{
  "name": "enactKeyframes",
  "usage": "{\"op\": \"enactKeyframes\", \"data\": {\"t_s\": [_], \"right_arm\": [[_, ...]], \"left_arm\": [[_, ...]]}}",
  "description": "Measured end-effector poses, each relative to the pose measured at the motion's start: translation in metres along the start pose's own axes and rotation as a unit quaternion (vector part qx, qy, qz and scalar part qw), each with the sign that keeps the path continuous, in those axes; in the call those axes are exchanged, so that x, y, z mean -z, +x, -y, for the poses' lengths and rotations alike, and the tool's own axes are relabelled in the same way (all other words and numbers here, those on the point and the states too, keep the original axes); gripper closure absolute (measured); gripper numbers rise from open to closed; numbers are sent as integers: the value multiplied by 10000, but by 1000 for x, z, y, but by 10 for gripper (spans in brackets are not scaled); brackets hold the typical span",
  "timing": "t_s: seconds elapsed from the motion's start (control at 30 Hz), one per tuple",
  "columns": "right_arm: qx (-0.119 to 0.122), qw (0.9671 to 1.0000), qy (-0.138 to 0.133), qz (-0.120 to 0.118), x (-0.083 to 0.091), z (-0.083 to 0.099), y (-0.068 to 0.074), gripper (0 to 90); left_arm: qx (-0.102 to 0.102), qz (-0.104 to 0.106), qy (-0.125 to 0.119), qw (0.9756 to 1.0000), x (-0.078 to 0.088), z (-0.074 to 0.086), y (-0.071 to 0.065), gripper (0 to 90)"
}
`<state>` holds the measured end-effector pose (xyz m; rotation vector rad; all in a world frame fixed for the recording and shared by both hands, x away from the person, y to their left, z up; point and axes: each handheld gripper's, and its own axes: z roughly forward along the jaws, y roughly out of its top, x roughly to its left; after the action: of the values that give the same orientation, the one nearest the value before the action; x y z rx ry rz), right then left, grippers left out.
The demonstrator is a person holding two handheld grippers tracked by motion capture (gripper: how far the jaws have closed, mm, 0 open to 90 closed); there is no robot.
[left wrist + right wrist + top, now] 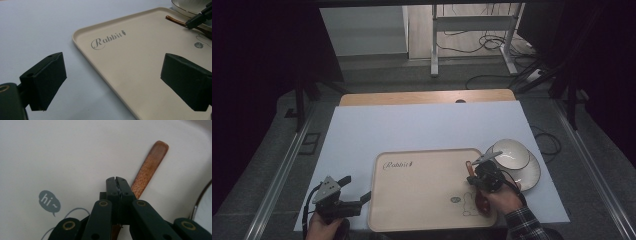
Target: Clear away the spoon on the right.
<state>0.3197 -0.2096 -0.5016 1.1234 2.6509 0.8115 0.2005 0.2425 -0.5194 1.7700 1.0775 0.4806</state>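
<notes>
Right hand-held gripper (117,182) pinches wooden spoon (150,167) over tray (75,152).

A brown wooden spoon (149,167) lies flat on the cream tray (75,150), its handle running out past the closed fingertips (117,185), which pinch its handle.

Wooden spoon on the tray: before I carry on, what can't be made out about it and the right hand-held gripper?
- Wooden spoon: in the right gripper view the shut jaws cover its lower part, so whether they pinch it is unclear.
- Spoon bowl: in the high view the right hand-held gripper and hand partly hide it.
- Tray drawing: in the high view, too small to read.
</notes>
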Motion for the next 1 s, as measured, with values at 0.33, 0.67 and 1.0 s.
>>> {"op": "enactKeyframes", "data": {"t_s": [0.33,0.67,1.0], "right_arm": [[-130,9999,-70,49,3,2,-8,898],[-35,9997,-222,37,5,0,-4,792],[-22,9992,-395,-44,10,-1,-3,679]], "left_arm": [[-6,-1,2,10000,0,0,0,61],[-7,-1,3,10000,0,0,0,60],[-10,-3,6,10000,0,0,0,61]]}}
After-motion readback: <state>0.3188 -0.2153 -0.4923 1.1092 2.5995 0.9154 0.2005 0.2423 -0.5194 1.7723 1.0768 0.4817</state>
